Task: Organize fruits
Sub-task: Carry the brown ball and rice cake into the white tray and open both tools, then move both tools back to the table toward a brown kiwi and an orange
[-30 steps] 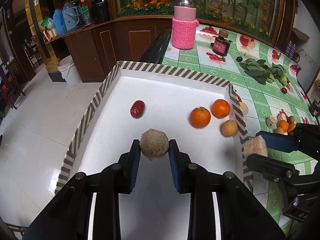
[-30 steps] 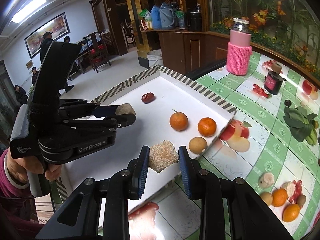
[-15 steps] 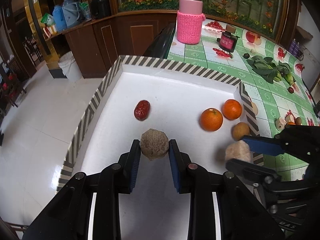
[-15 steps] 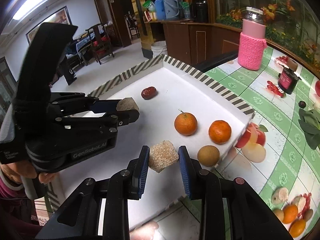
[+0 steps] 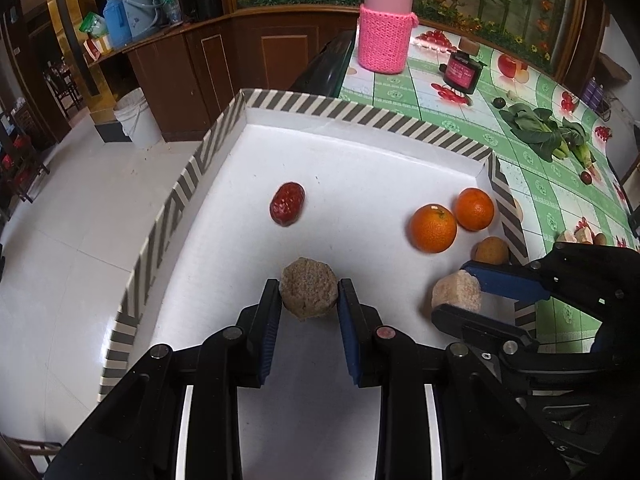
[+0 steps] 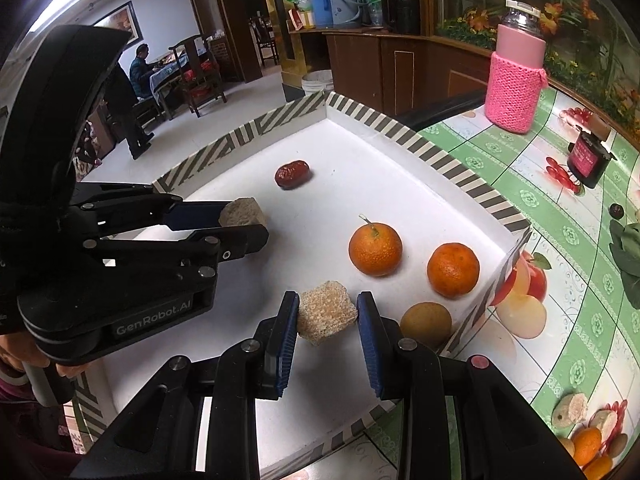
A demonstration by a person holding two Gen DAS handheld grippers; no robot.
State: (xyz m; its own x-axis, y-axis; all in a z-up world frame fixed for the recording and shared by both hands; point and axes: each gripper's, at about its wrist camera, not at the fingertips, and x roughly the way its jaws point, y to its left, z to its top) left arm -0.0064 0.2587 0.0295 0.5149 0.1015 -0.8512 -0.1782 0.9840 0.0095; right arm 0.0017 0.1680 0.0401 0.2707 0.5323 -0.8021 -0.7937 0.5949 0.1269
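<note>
My left gripper [image 5: 308, 294] is shut on a round brown grainy cake [image 5: 309, 293], held over the white tray [image 5: 360, 168] with striped walls. My right gripper [image 6: 327, 314] is shut on a squarish tan grainy cake [image 6: 326, 312] over the tray's near right part. Each gripper shows in the other view, the right one [image 5: 456, 294] and the left one [image 6: 244, 220]. On the tray floor lie a red date [image 5: 287, 203], two oranges [image 5: 433, 229] [image 5: 475, 209] and a small brown round fruit [image 5: 492, 250] by the right wall.
A pink knit-sleeved jar [image 5: 384, 28], a dark red pot [image 5: 460, 72] and leafy greens [image 5: 544, 132] stand on the green fruit-print tablecloth [image 6: 560, 240] beyond the tray. Small loose fruits [image 6: 588, 428] lie at the cloth's near right. A hand [image 6: 24, 352] grips the left tool.
My right gripper has come leftward and down over the tray's right wall with its tan cake. The left gripper has barely moved and still holds its cake.
</note>
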